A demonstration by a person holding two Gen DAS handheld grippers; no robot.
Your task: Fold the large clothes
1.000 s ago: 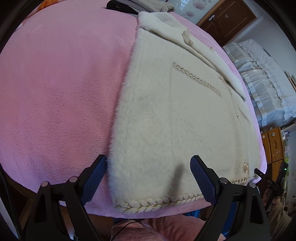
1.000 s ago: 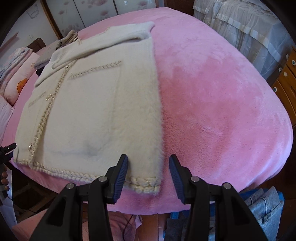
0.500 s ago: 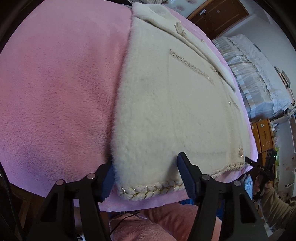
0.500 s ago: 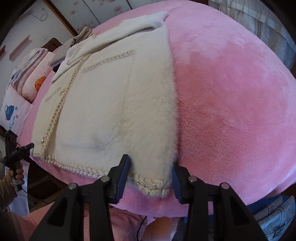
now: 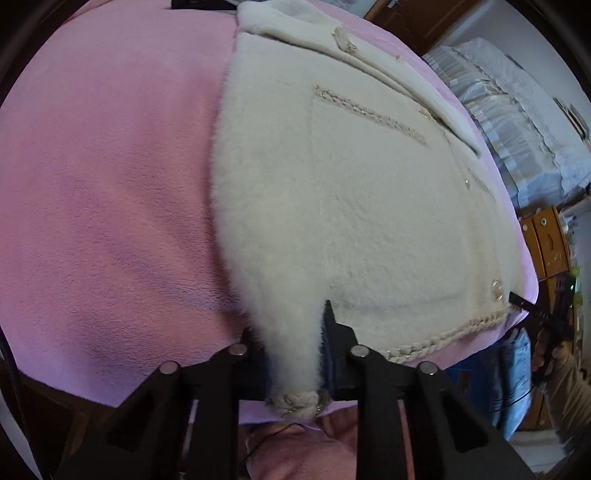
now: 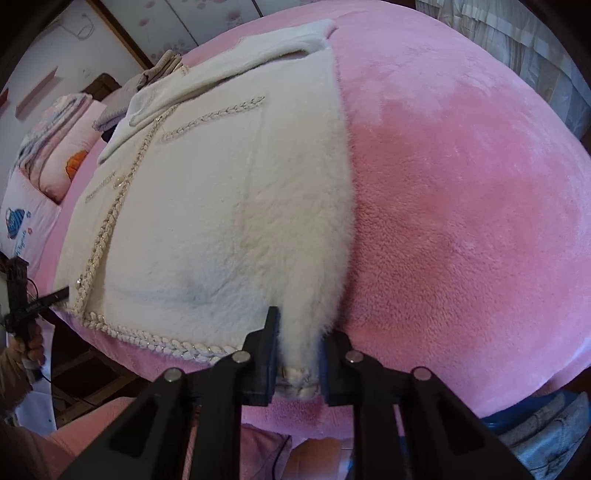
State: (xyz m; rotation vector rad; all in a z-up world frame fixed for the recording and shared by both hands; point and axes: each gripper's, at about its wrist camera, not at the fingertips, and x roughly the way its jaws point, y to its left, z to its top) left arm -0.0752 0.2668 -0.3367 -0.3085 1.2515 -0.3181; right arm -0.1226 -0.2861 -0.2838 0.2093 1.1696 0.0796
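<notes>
While the cream fluffy jacket (image 5: 351, 206) lies flat on the pink fleece blanket (image 5: 110, 184), both grippers hold it at the hem, at the lower middle of each frame. In the left wrist view the left gripper (image 5: 295, 354) has its jaws closing, almost together, and a bunch of the jacket's lower left corner is squeezed between the dark pads; the braided hem trim (image 5: 295, 400) comes out under them. From this corner the jacket spreads up and to the right, with the collar (image 5: 295, 18) at the top middle of the frame, a braided pocket line (image 5: 369, 112) in the upper right part, and a round gold button (image 5: 496, 290) near the right edge of the hem.

In the right wrist view the right gripper (image 6: 297, 350) has also its jaws closing, nearly shut, on the other lower corner of the jacket (image 6: 221, 203), and the fur is pinched between the two fingers. The jacket goes from there up and to the left, and its braided front edge (image 6: 110, 218) runs along the left side. The blanket (image 6: 461, 203) fills the right half of the frame. At the left edge a hand (image 6: 26, 345) holds the other black gripper, and pillows (image 6: 48, 166) are in the upper left.
</notes>
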